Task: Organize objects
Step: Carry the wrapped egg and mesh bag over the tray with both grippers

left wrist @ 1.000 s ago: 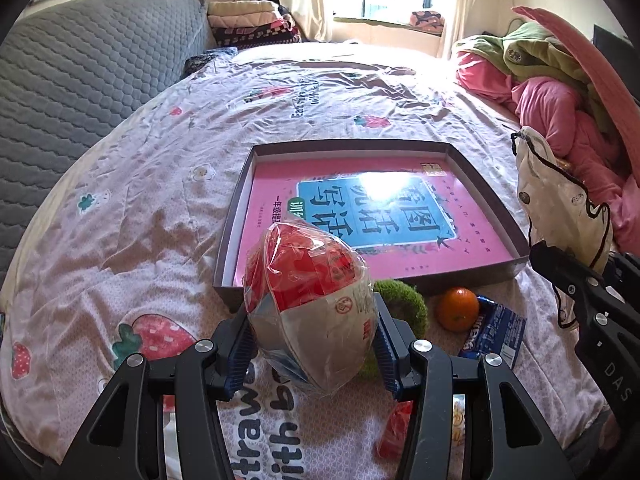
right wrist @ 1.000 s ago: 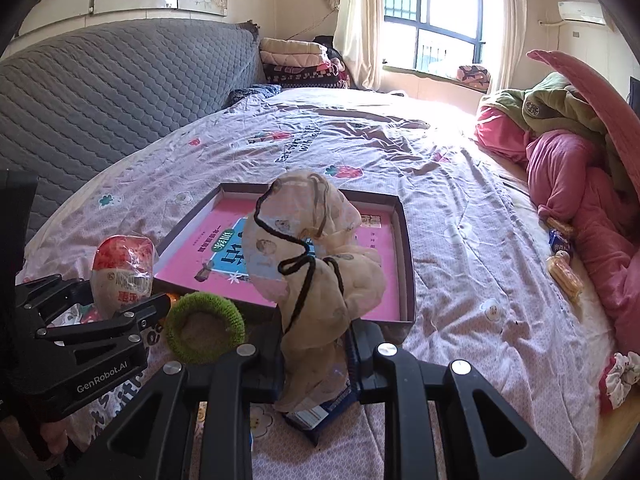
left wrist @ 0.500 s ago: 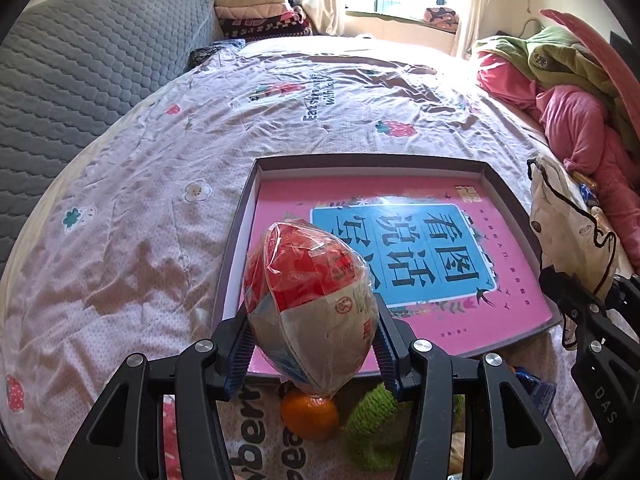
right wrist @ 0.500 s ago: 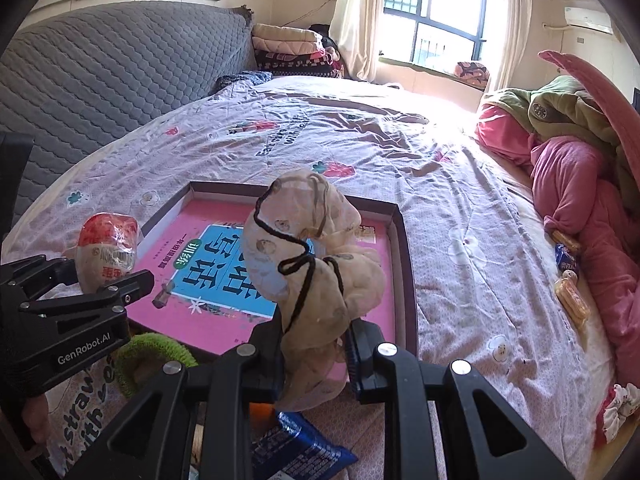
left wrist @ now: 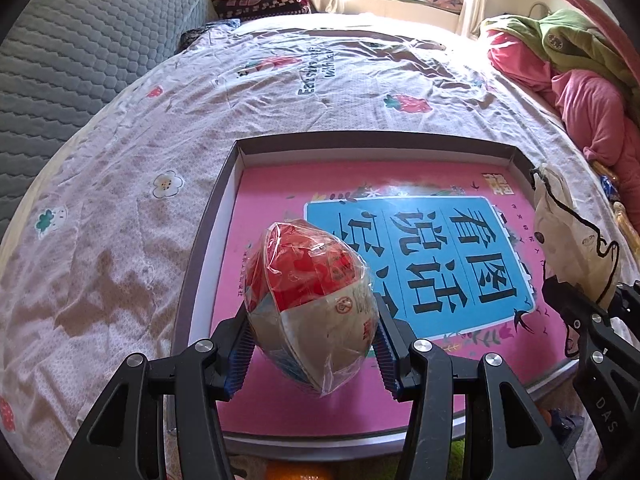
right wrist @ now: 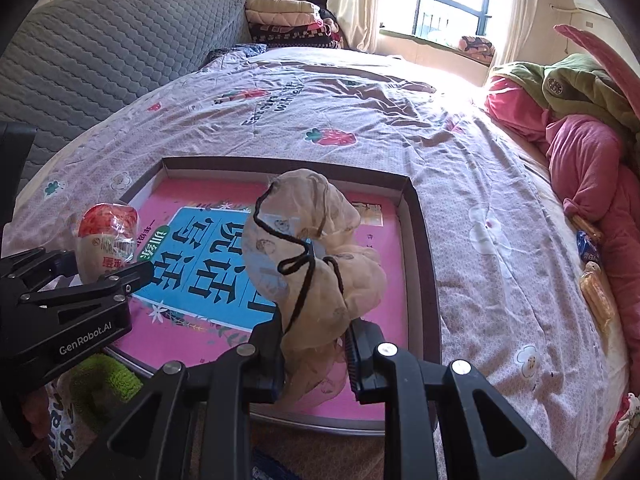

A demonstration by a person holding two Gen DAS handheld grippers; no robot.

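A: Left wrist view: left gripper (left wrist: 312, 354) fingers about half apart, clamped on the snack packet (left wrist: 310, 304), above the tray (left wrist: 208, 240) on the bed (left wrist: 120, 208).
B: Packet's axis?
A: Long axis runs away from the fingers, red end far.
B: Right?
A: Right gripper (right wrist: 316, 354) pinched tight on the cloth pouch (right wrist: 312, 248), bunched upward over the tray's near edge.

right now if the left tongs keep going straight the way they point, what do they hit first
Most likely the pink book lying in the shallow box, with the held snack packet touching first; depth is hard to judge.
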